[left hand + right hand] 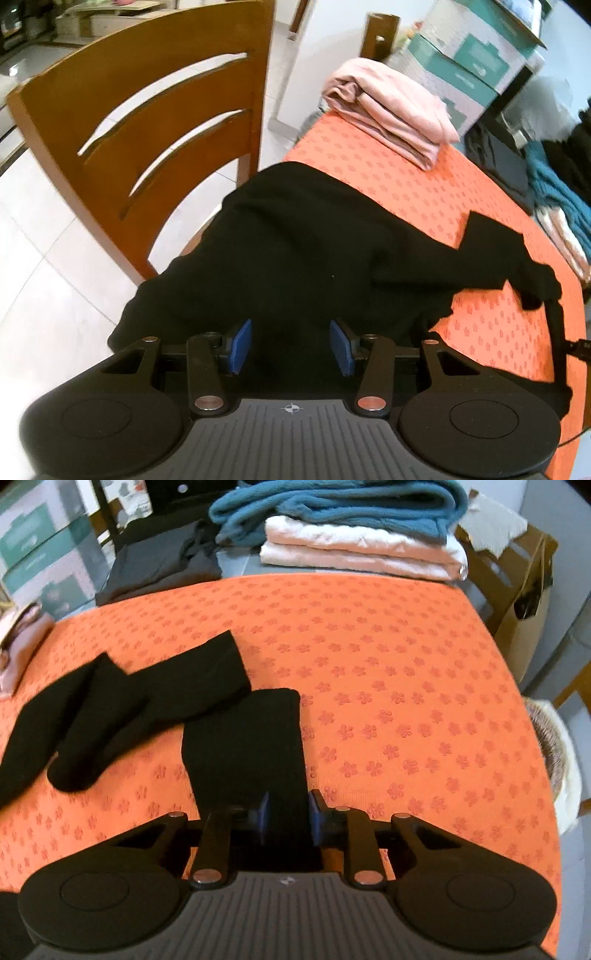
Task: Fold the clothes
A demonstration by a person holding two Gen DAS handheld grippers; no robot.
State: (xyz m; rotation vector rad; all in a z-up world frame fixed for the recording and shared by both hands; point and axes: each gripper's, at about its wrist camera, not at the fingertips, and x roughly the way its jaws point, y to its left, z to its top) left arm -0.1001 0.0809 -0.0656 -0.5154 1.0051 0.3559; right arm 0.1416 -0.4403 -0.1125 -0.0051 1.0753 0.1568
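Orange cloth with a small flower print covers the table [424, 192], and in the left wrist view a black garment [295, 251] spills from its left edge, in front of a wooden chair [147, 110], running away to the right where a narrow end is lifted off the cloth at the far right. The left gripper [291, 345] stands wide apart, blue pads on either side of the bulk of the fabric just ahead, nothing pinched that I can make out. A folded pink garment [395, 110] sits at the far end. In the right wrist view the right gripper [286, 812] is drawn in on a strip of the black garment [243, 746] whose long axis runs straight away from it; two more black lengths [110, 709] lie to the left, slanting far-right. Folded clothes [351, 528] are stacked at the far edge
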